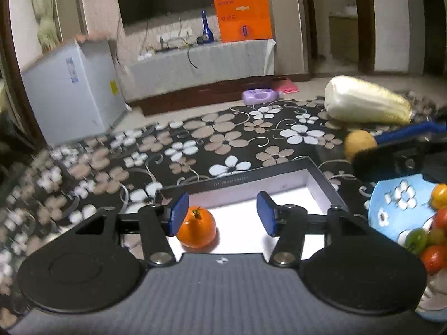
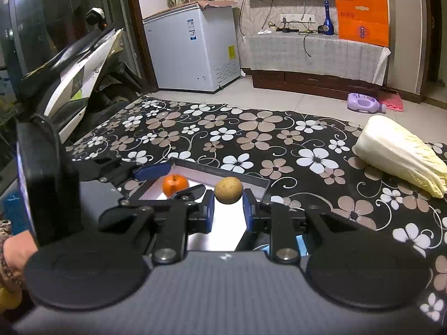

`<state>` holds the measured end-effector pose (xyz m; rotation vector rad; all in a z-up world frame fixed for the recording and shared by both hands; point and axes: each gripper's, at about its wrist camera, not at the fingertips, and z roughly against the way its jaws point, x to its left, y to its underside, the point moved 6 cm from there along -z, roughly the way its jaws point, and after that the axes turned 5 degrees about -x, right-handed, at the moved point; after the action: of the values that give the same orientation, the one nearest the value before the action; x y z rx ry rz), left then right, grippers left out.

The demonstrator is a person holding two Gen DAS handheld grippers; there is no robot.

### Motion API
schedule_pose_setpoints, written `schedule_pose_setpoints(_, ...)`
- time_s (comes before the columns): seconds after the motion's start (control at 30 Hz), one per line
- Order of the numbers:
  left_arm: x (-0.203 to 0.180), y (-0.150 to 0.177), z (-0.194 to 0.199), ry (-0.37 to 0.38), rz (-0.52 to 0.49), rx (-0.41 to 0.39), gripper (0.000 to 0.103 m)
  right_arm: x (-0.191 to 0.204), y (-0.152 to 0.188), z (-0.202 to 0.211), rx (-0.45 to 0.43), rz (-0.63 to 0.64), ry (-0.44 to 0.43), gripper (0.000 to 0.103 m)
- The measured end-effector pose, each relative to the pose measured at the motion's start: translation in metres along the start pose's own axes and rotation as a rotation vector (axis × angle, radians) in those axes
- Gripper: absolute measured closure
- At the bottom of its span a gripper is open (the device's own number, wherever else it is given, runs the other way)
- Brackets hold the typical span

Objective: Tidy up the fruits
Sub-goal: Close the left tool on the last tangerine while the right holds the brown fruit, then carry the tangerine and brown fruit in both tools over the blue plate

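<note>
Left wrist: left gripper spread, nothing pinched; round orange tangerine rests in the shallow black-rimmed white box, beside its left pad | Right wrist: right gripper pinching 1 round tan-yellow fruit (above the box, tangerine lower-left); right hand nearer.

In the left wrist view, the blue plate and its small tomatoes are cut off at the right edge. The left tongs' pad hides part of the orange. Print on the box rim is too small to read, and the flowered surface blurs at lower left.
</note>
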<state>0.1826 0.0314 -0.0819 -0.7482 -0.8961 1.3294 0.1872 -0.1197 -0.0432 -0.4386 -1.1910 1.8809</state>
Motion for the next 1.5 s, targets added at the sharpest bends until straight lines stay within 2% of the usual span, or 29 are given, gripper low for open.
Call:
schedule_pose_setpoints(0.17, 0.031, -0.001, 0.004, 0.234, 0.178, 0.036, 0.039, 0.002, -0.001, -0.001, 0.000, -0.002, -0.017, 0.078)
schedule_pose_setpoints(0.3, 0.047, -0.002, 0.018, 0.252, 0.176, 0.015, 0.038, 0.005, 0.000, -0.003, 0.008, 0.006, -0.040, 0.078)
schedule_pose_setpoints(0.47, 0.052, 0.008, 0.006, 0.142, 0.133, 0.070, 0.038, 0.005, -0.001, 0.000, -0.001, -0.002, -0.047, 0.078)
schedule_pose_setpoints(0.53, 0.052, 0.007, 0.001, 0.109, 0.114, 0.065, 0.038, 0.006, -0.002, 0.001, -0.002, -0.001, -0.049, 0.078)
schedule_pose_setpoints(0.73, 0.040, 0.001, -0.007, 0.105, 0.062, 0.058, 0.039, 0.010, 0.000, -0.002, 0.006, 0.005, -0.052, 0.078)
schedule_pose_setpoints(0.9, 0.040, 0.009, -0.027, 0.091, 0.073, 0.174, 0.040, 0.012, 0.001, -0.005, 0.015, 0.010, -0.061, 0.078)
schedule_pose_setpoints(1.07, 0.025, 0.012, -0.033, 0.025, -0.035, 0.199, 0.040, 0.015, 0.003, -0.008, 0.025, 0.017, -0.063, 0.078)
schedule_pose_setpoints(1.13, 0.027, 0.012, -0.032, 0.006, -0.039, 0.191, 0.052, 0.015, 0.004, -0.009, 0.028, 0.018, -0.058, 0.078)
schedule_pose_setpoints(1.2, 0.031, 0.012, -0.031, -0.008, -0.032, 0.187, 0.059, 0.015, 0.006, -0.011, 0.034, 0.024, -0.054, 0.078)
schedule_pose_setpoints(1.4, 0.032, 0.011, -0.023, 0.003, -0.001, 0.197, 0.060, 0.016, 0.006, -0.009, 0.032, 0.032, -0.052, 0.078)
schedule_pose_setpoints(1.5, 0.026, 0.006, -0.014, 0.000, -0.007, 0.177, 0.060, 0.018, 0.006, -0.007, 0.030, 0.035, -0.055, 0.078)
